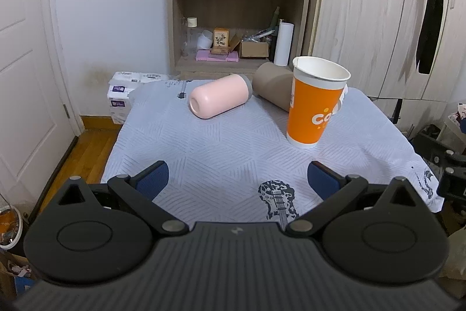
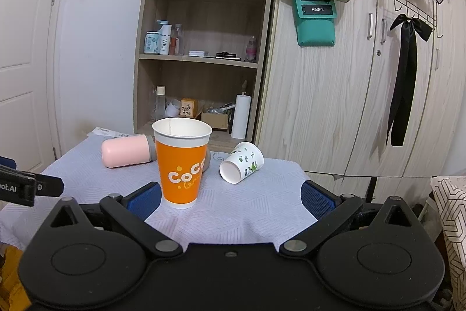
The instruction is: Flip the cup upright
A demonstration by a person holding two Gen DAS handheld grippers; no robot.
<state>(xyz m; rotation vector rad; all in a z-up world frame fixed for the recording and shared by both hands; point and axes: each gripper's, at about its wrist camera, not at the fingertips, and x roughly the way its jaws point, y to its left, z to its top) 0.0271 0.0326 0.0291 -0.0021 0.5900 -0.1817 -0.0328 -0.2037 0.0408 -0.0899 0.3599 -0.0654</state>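
Note:
An orange paper cup (image 1: 314, 104) stands upright on the cloth-covered table (image 1: 233, 147); it also shows in the right wrist view (image 2: 182, 162). A pink cup (image 1: 218, 96) lies on its side behind it, also in the right wrist view (image 2: 126, 150). A tan cup (image 1: 272, 85) lies on its side behind the orange cup. A small white cup with green print (image 2: 241, 162) lies on its side, mouth toward me. My left gripper (image 1: 237, 179) is open and empty, short of the cups. My right gripper (image 2: 231, 197) is open and empty, just in front of the orange cup.
A wooden shelf unit (image 1: 238, 5) with bottles and boxes stands behind the table. A wardrobe (image 2: 349, 92) is to the right, a white door (image 1: 26, 63) to the left. Tissue packs (image 1: 122, 95) sit on the floor beside the table.

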